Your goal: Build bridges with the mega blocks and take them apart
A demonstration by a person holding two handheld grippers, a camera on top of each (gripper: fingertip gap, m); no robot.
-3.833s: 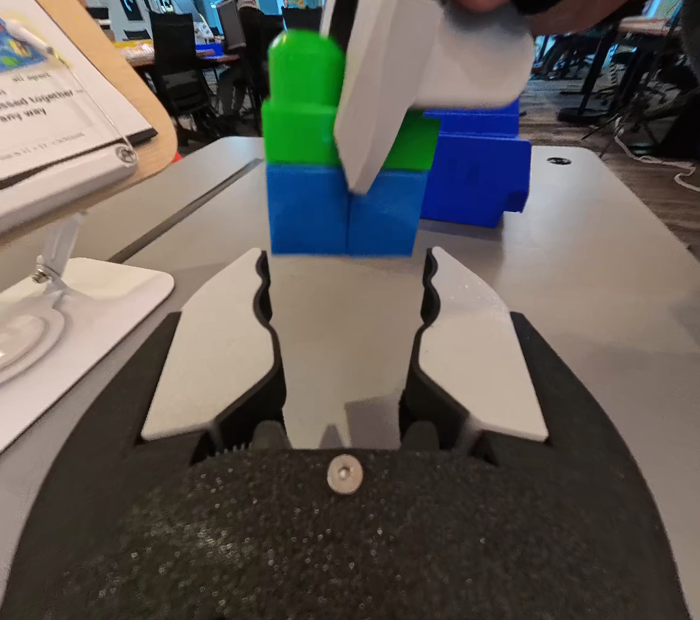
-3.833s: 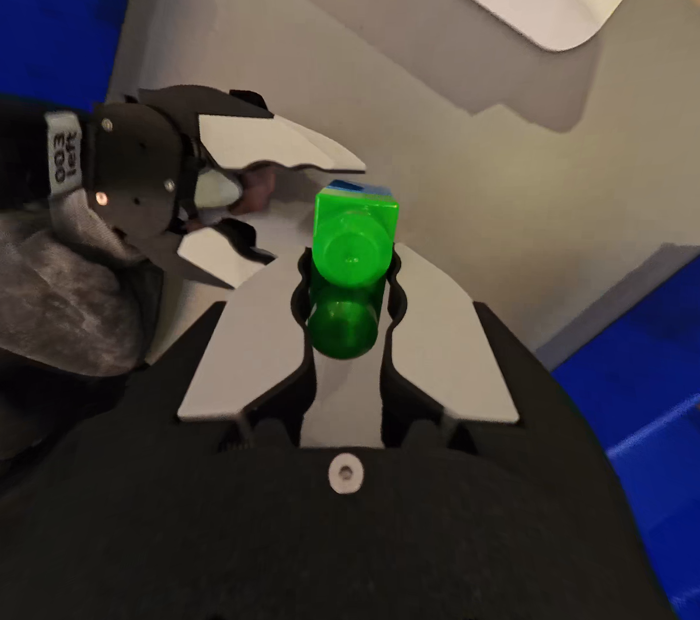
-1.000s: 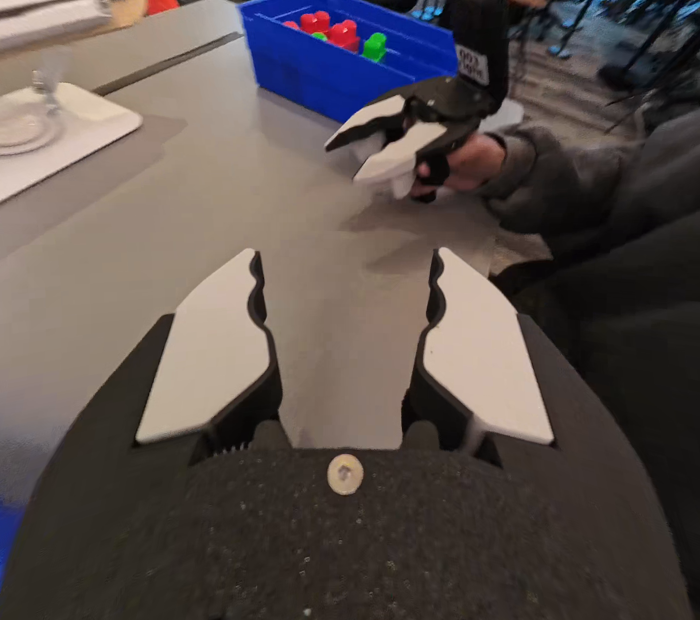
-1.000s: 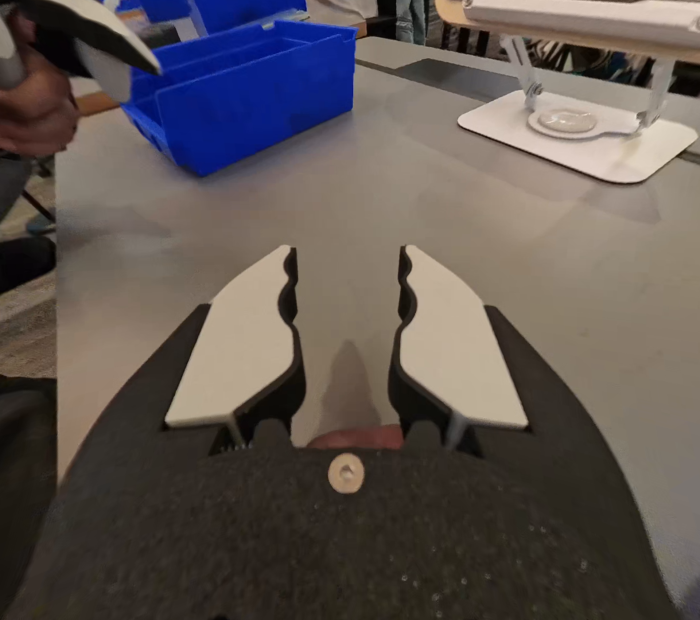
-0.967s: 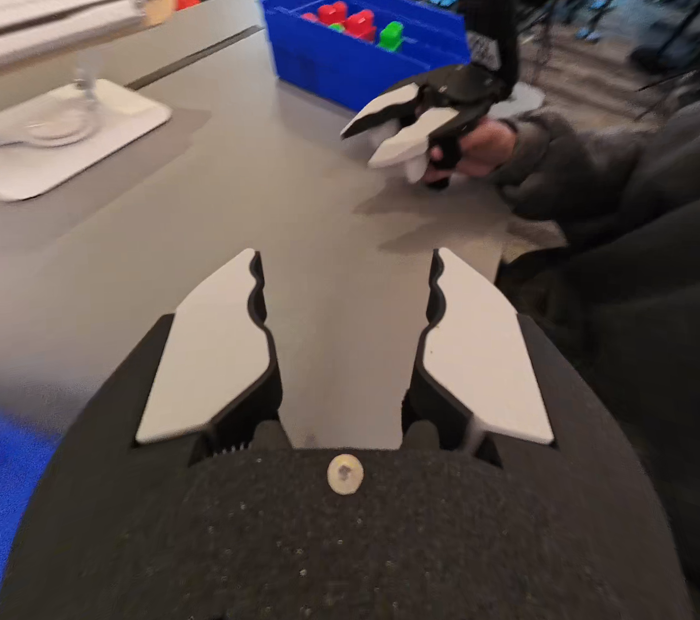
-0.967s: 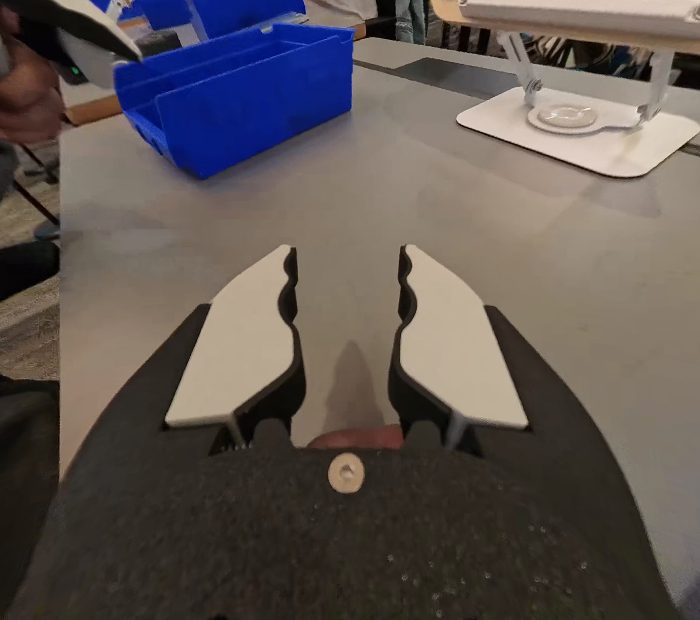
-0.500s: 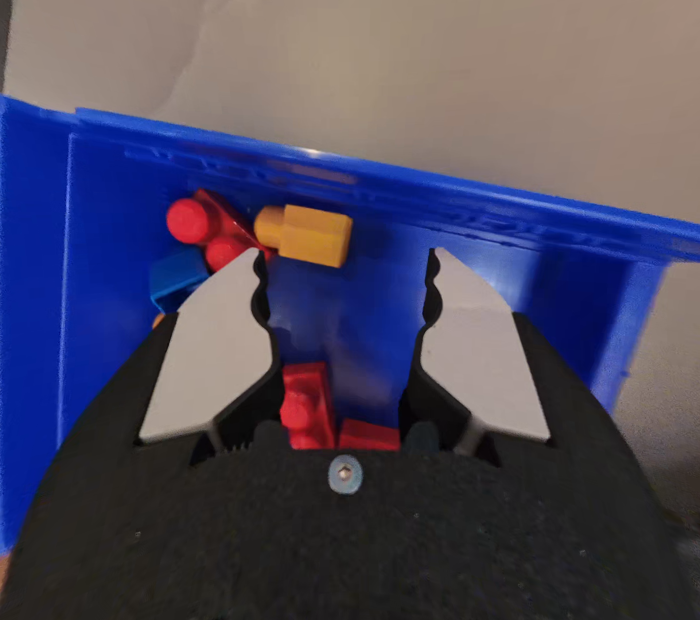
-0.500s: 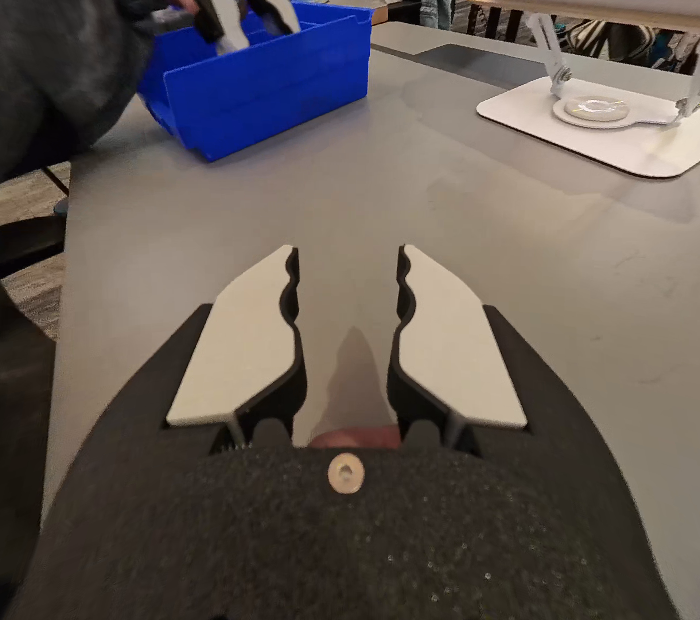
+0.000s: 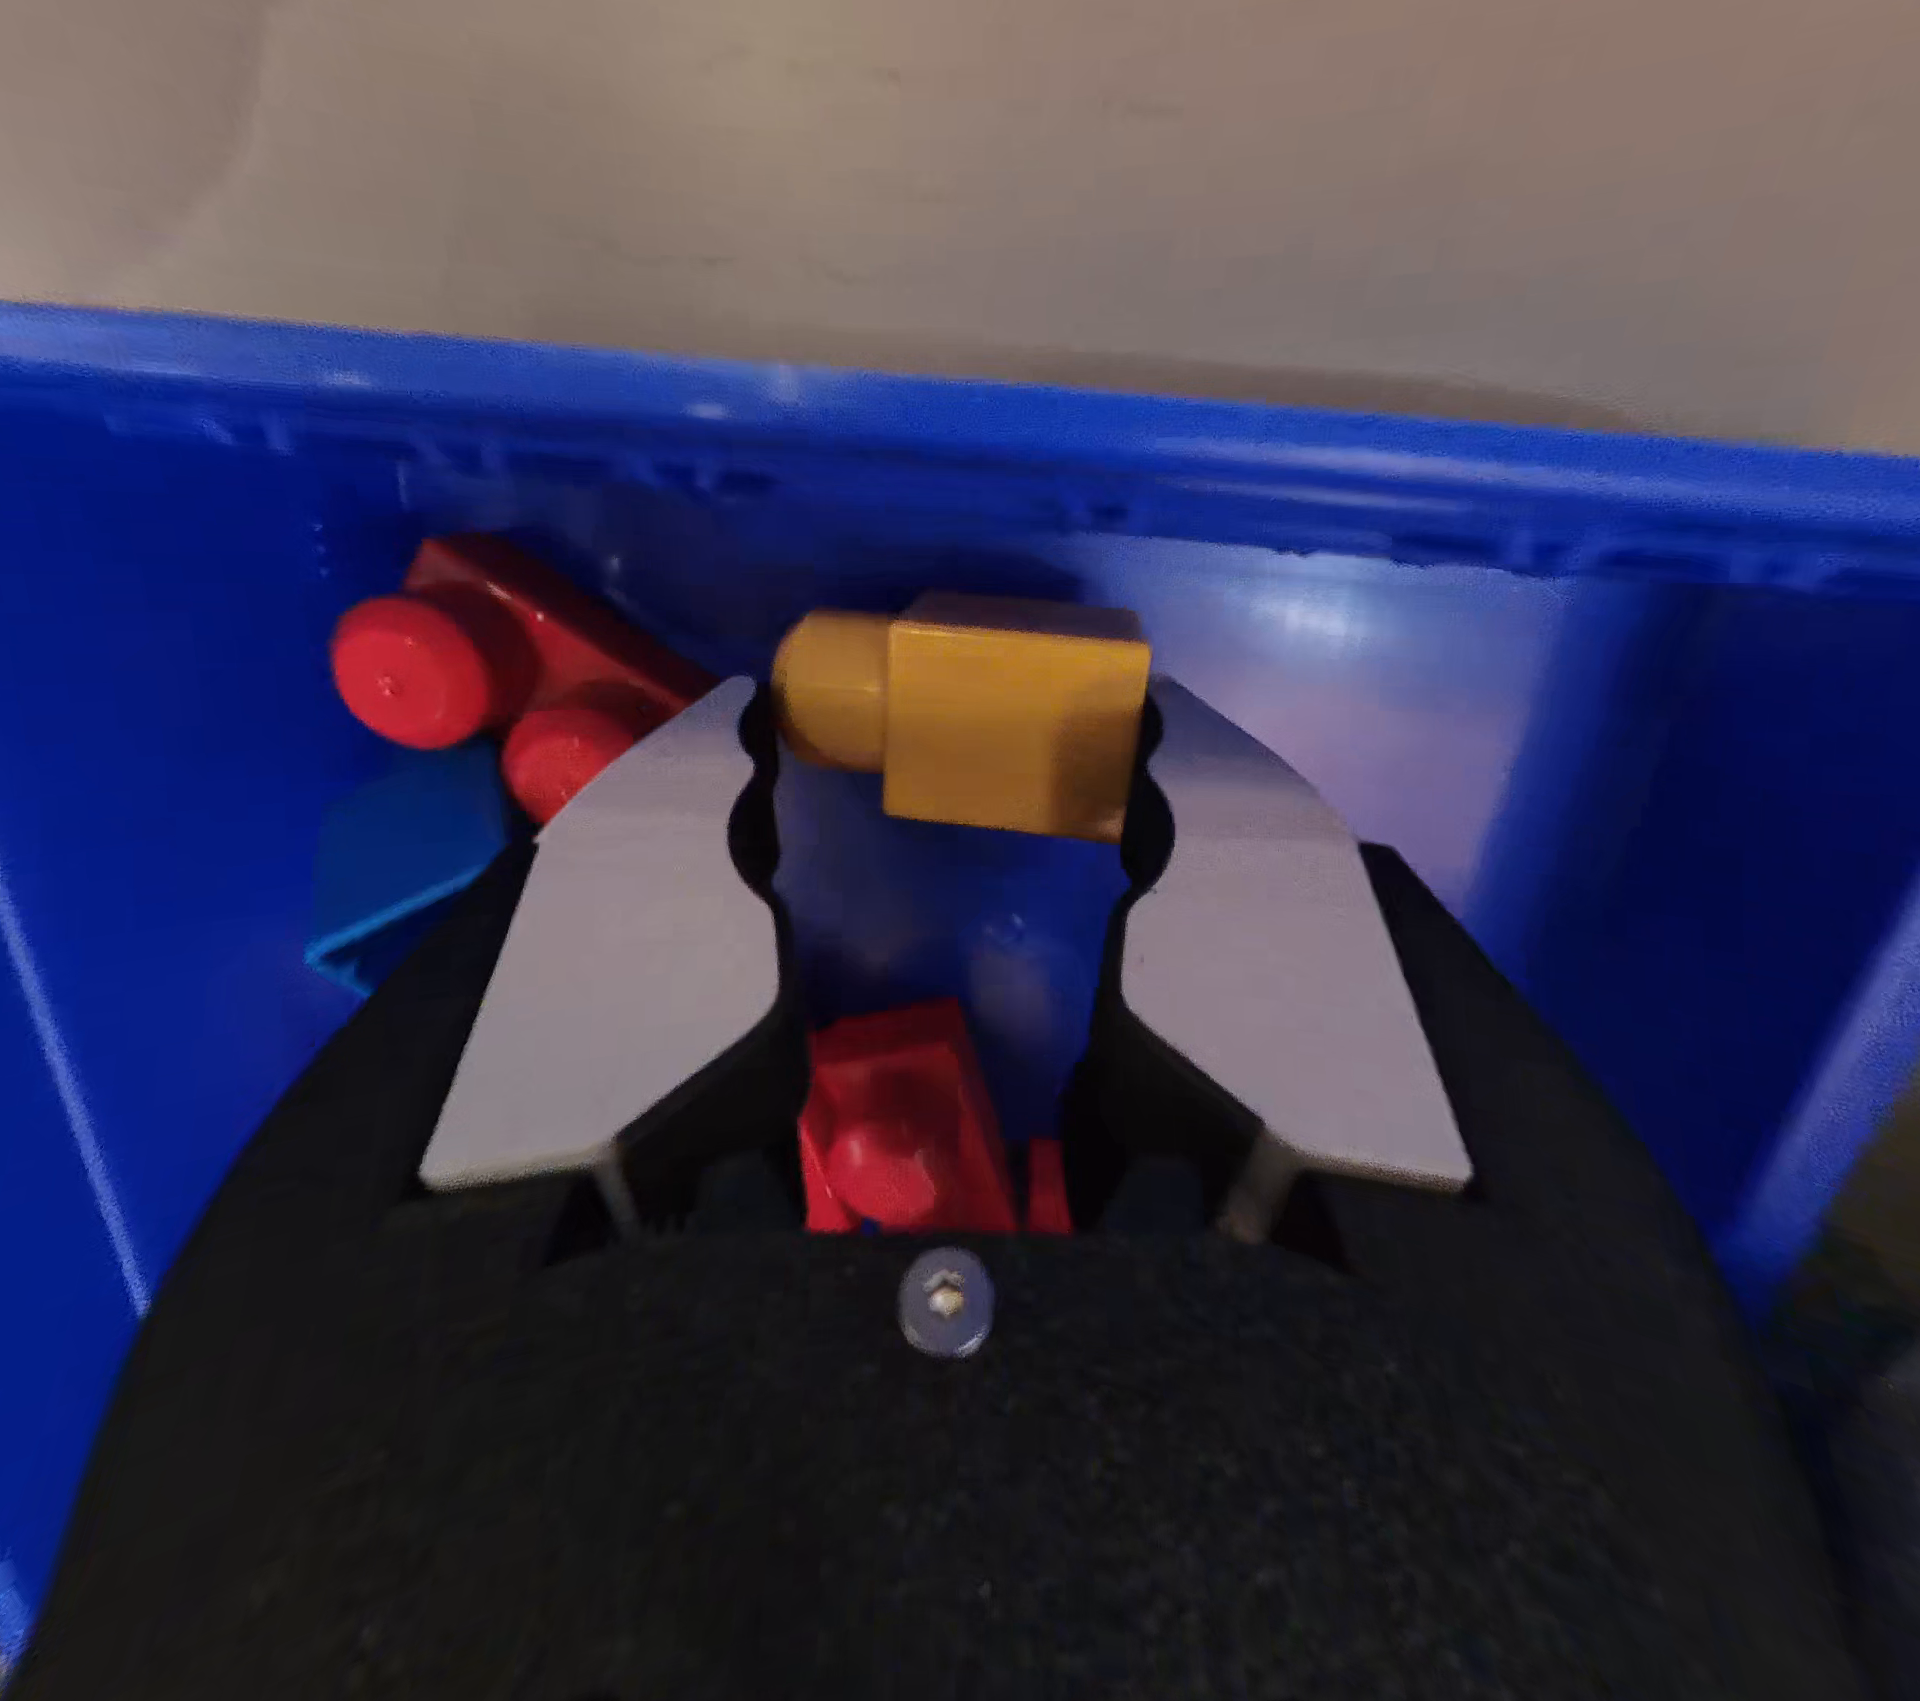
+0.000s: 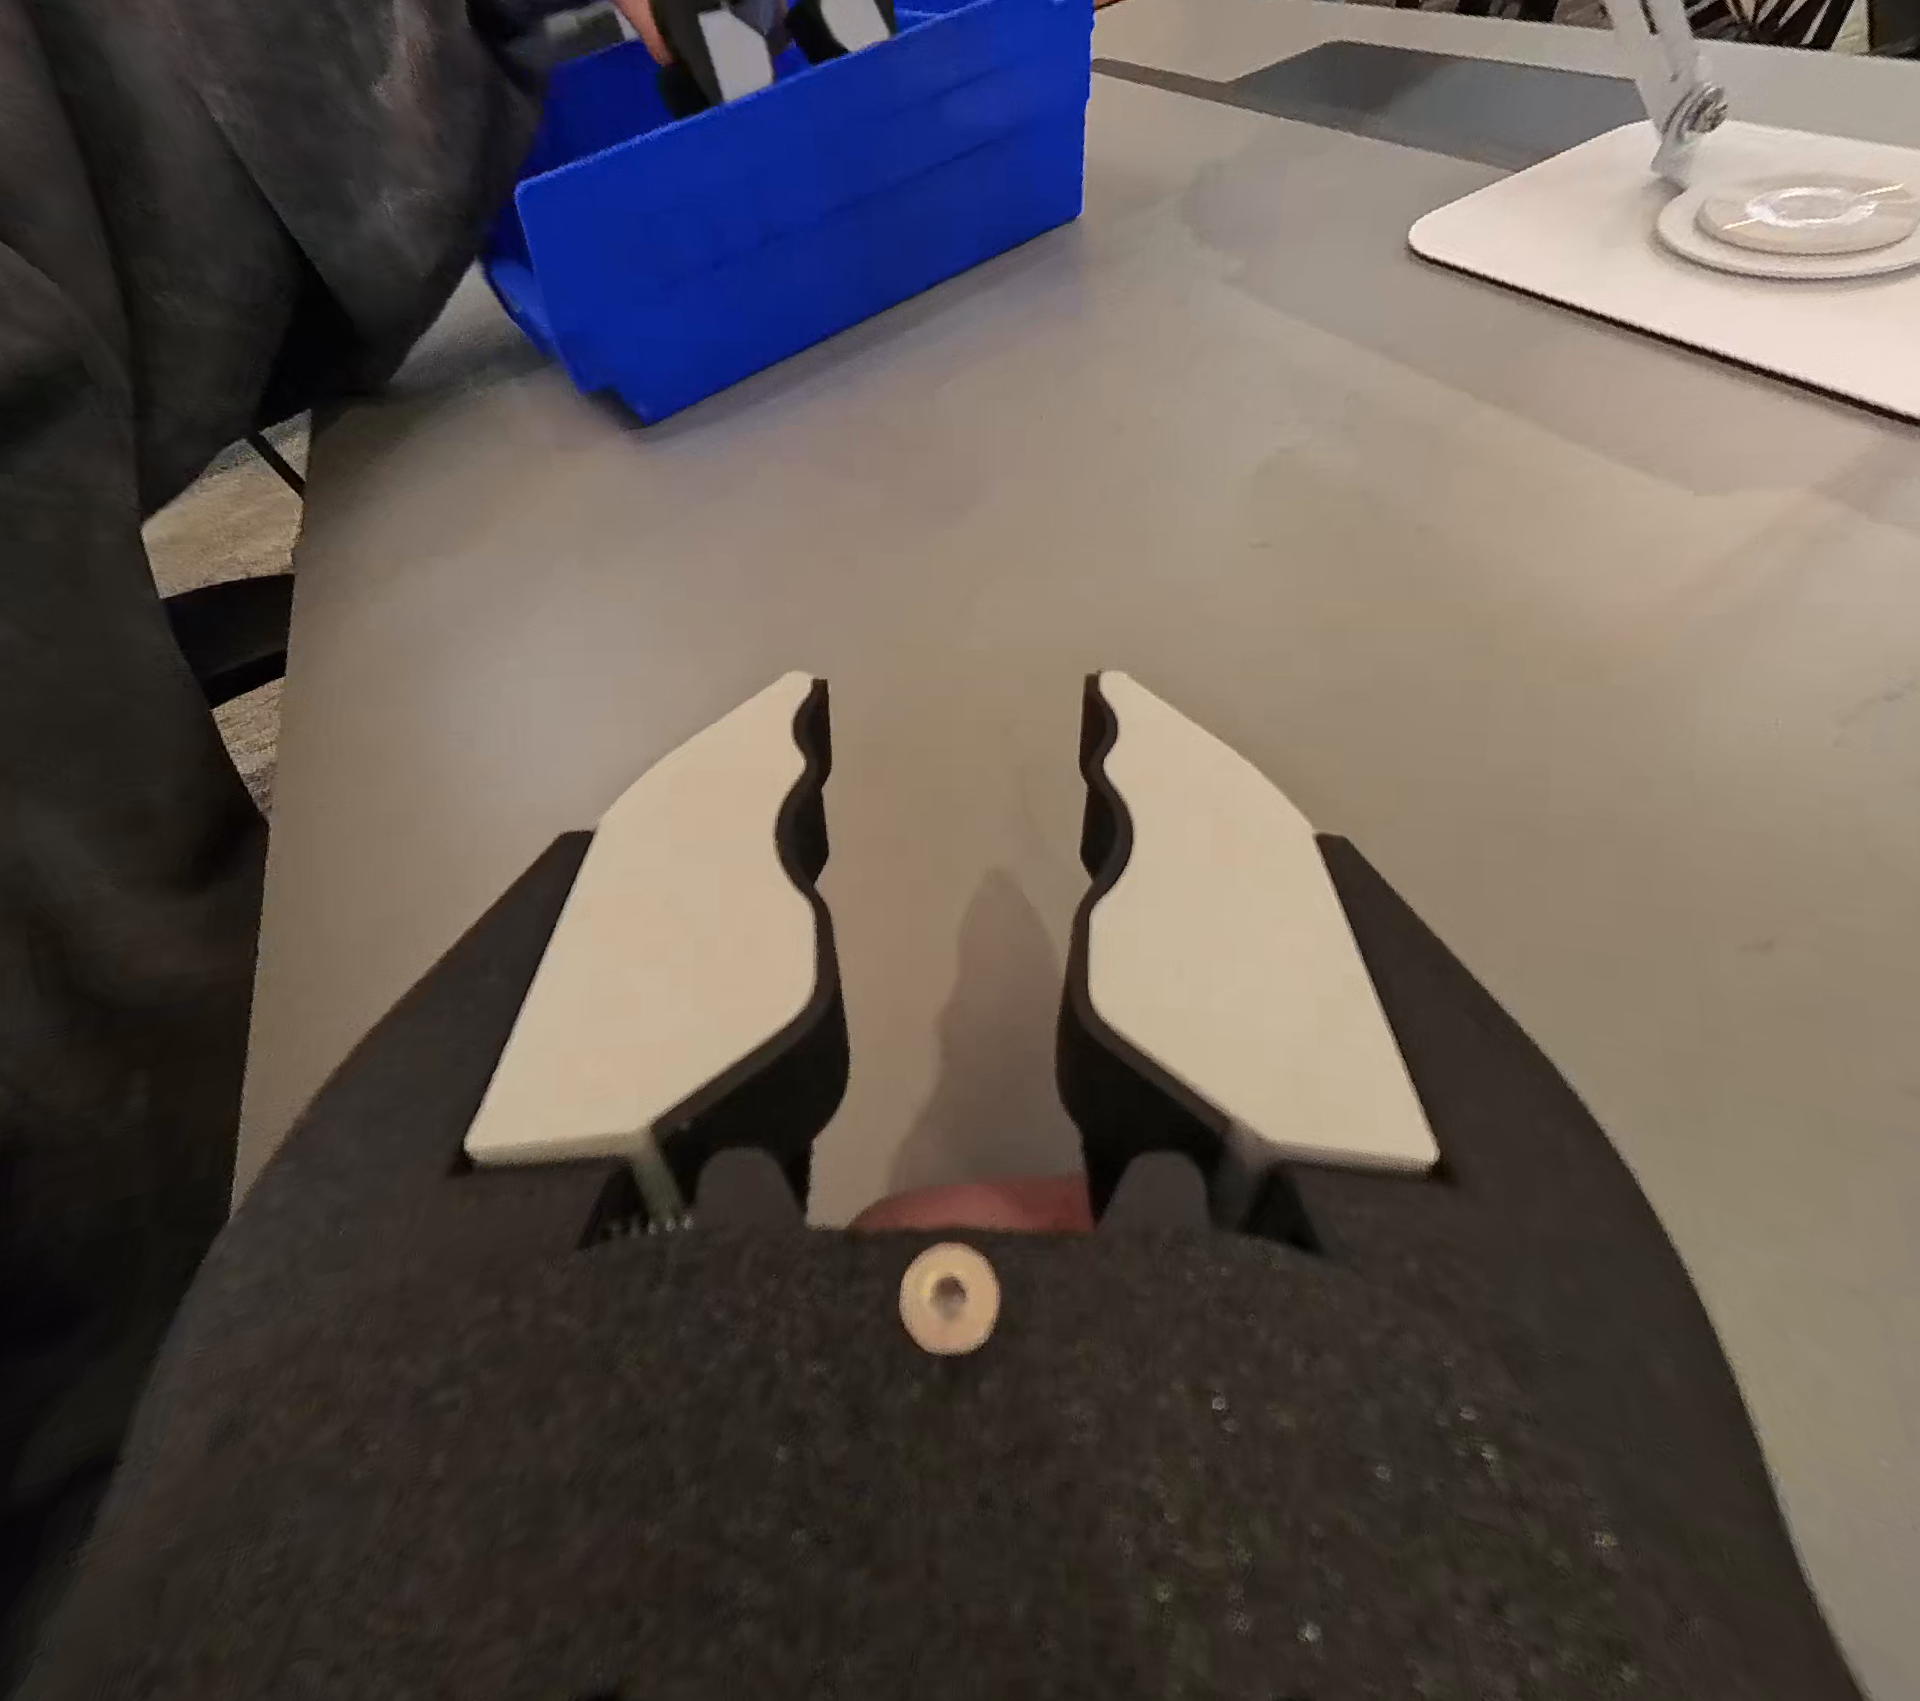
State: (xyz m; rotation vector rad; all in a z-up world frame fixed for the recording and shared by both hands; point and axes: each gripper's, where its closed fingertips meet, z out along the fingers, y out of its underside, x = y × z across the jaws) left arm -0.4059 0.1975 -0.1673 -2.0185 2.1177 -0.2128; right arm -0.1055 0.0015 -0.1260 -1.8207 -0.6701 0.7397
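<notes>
The left hand-held gripper [image 9: 951, 752] reaches down into the blue bin [image 9: 935, 446], fingers apart. The yellow block [image 9: 997, 721] lies on its side between the fingertips, stud pointing left, so its long axis runs across the gap from finger to finger; contact cannot be confirmed. Red blocks [image 9: 499, 685] and a blue block [image 9: 400, 862] lie to its left. The right hand-held gripper [image 10: 956, 778] is open and empty above the bare desk [image 10: 1299, 571], well apart from the bin. The left one is nearer and would need only to close.
</notes>
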